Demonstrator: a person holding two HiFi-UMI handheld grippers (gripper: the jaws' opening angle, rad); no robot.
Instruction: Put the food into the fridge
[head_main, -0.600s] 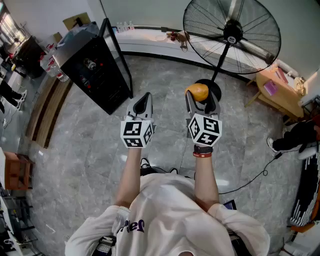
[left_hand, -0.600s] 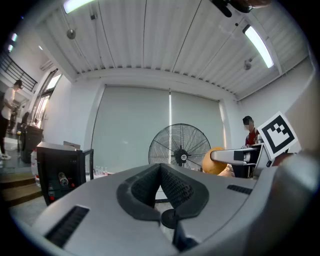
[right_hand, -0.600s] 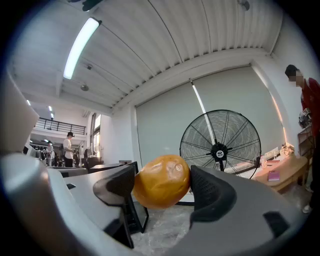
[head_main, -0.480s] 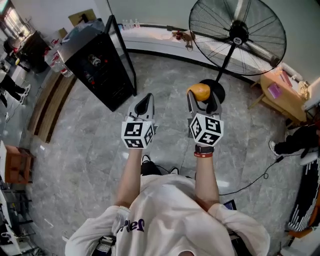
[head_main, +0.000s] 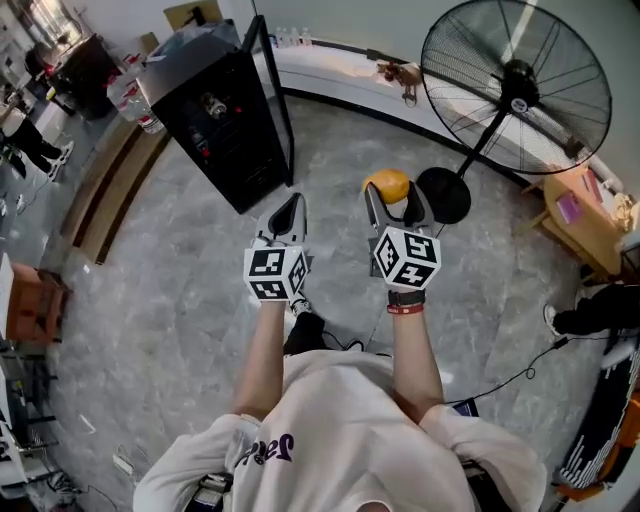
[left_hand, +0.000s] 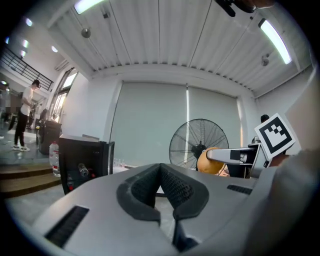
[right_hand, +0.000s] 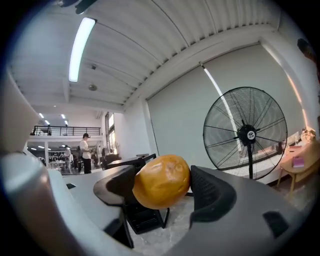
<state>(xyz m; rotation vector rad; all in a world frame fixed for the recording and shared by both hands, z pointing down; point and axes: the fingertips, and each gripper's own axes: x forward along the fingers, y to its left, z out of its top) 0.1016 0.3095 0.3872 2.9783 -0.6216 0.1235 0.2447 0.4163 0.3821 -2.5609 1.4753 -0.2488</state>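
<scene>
Orange-brown and rounded, with a smooth, faintly dimpled skin, the food item (right_hand: 161, 181) sits pinched between the ribbed dark jaws of the grey plastic right gripper (head_main: 396, 203), up in the air above the grey veined stone floor (head_main: 170, 300). The left gripper (head_main: 288, 212) carries nothing, its jaws pressed together at the tips. A boxy black fridge (head_main: 205, 130), door swung open, stands ahead to the left, well apart from the food. A black wire-caged pedestal fan (head_main: 515, 85) stands to the right.
</scene>
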